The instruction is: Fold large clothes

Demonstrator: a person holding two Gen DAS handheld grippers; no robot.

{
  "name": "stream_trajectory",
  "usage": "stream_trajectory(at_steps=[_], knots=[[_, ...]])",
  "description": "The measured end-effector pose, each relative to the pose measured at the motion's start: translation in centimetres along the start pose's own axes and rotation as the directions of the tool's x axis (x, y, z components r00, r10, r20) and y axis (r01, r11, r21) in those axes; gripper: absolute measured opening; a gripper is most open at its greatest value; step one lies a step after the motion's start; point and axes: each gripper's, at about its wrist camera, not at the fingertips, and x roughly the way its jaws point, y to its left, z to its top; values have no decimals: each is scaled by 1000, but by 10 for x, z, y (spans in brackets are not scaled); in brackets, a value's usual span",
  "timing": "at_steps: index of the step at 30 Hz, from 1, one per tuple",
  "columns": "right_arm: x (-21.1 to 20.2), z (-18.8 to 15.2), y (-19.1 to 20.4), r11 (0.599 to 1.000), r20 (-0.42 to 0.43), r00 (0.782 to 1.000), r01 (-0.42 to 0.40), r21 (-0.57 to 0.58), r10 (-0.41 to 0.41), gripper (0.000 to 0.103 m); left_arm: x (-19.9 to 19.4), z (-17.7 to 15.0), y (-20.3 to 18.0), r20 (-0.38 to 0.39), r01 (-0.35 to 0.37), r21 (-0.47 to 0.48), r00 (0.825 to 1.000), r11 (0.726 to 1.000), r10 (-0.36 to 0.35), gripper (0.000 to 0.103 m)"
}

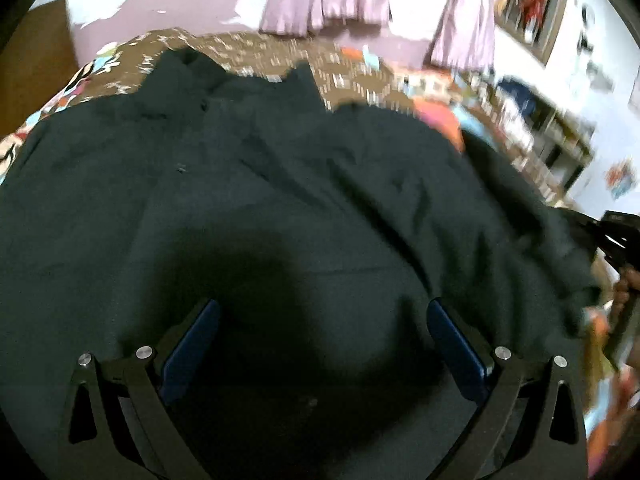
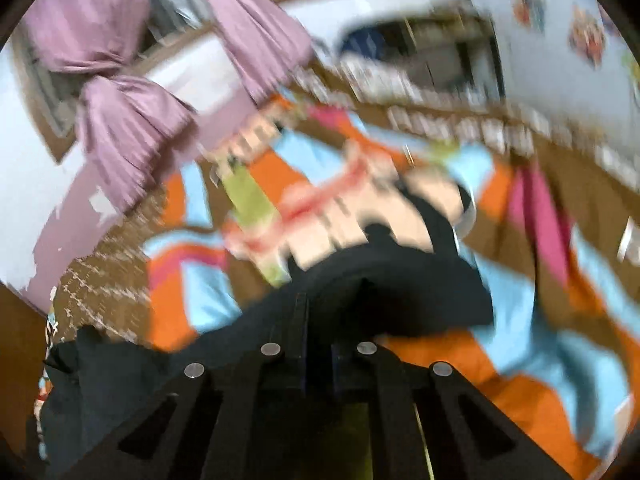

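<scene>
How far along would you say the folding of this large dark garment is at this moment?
Early. Done: the dark garment lies spread, though wrinkled, over the patterned bedspread; no finished fold shows. In hand: the right gripper is shut on an edge of the cloth, the blurred view suggesting motion, while the left gripper hangs open above its middle. Left: seemingly every fold, then tidying the result.
</scene>
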Motion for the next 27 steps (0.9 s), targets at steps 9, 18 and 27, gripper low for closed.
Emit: stream_trajectory(at_steps=[9,18,27], knots=[[-120,-16,220,848,239,921,-153,-507,309,7,-137,16,68,113,-9,-62,993,998,16,101],[-184,-184,353,327,-65,876,-247,-912,478,7,-258,-7,158,200,-34,-184,977,982,71,101],[-101,-341,323,-5,-304,941,-307,-952,146,13,-265,-40,201,169,-88,-274,976,958,138,101]])
